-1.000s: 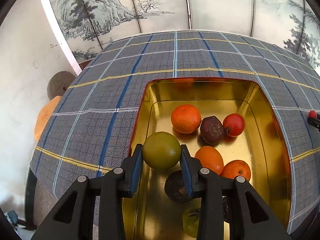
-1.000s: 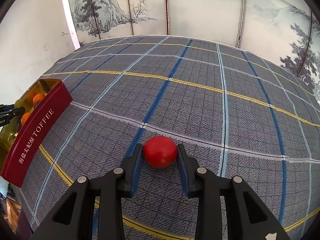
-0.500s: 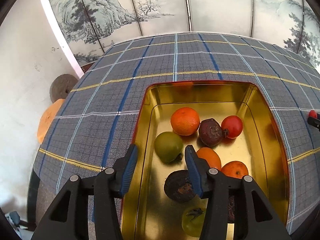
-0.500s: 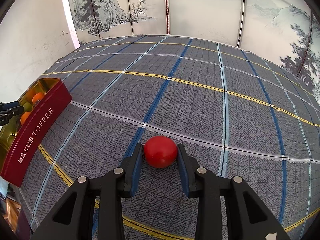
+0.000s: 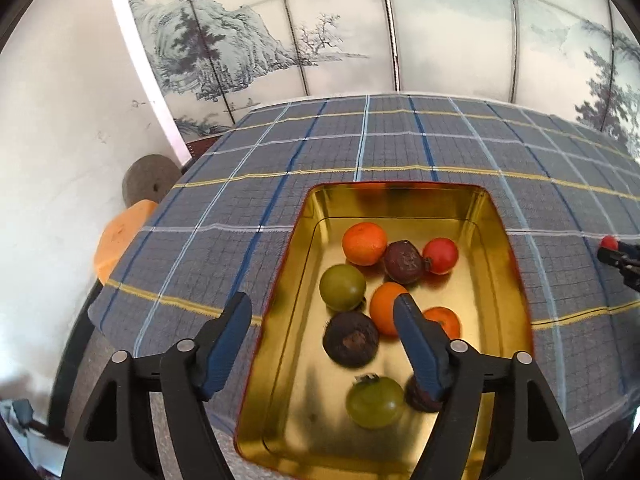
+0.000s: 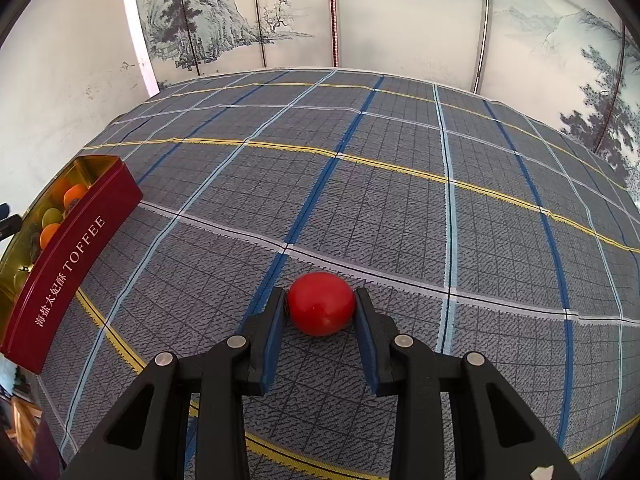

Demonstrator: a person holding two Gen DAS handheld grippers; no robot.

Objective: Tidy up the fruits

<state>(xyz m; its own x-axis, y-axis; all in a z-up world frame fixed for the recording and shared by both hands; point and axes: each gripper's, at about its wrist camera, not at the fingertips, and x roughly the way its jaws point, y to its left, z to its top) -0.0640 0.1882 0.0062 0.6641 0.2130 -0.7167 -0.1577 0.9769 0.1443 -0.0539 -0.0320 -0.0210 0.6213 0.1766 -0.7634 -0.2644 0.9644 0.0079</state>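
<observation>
A gold-lined tin (image 5: pixel 292 248) with red sides holds several fruits: a green fruit (image 5: pixel 342 286), oranges (image 5: pixel 365 243), a red tomato (image 5: pixel 441 255), dark purple fruits (image 5: pixel 351 339) and a green tomato (image 5: pixel 375 401). My left gripper (image 5: pixel 322 305) is open and empty above the tin's near left part. My right gripper (image 6: pixel 321 302) is shut on a red tomato (image 6: pixel 321 303) that rests on the plaid cloth (image 6: pixel 400 200). The tin (image 6: pixel 68 256), marked TOFFEE, is at the far left of the right wrist view.
The plaid tablecloth (image 5: pixel 224 208) covers the table, whose left edge is near the tin. A painted folding screen (image 5: pixel 360 28) stands behind. An orange cushion (image 5: pixel 120 236) and a grey round stone (image 5: pixel 149 178) sit beyond the table's left edge.
My left gripper opened and let the green fruit go into the tin, then drew back and up. My right gripper stays shut on the red tomato.
</observation>
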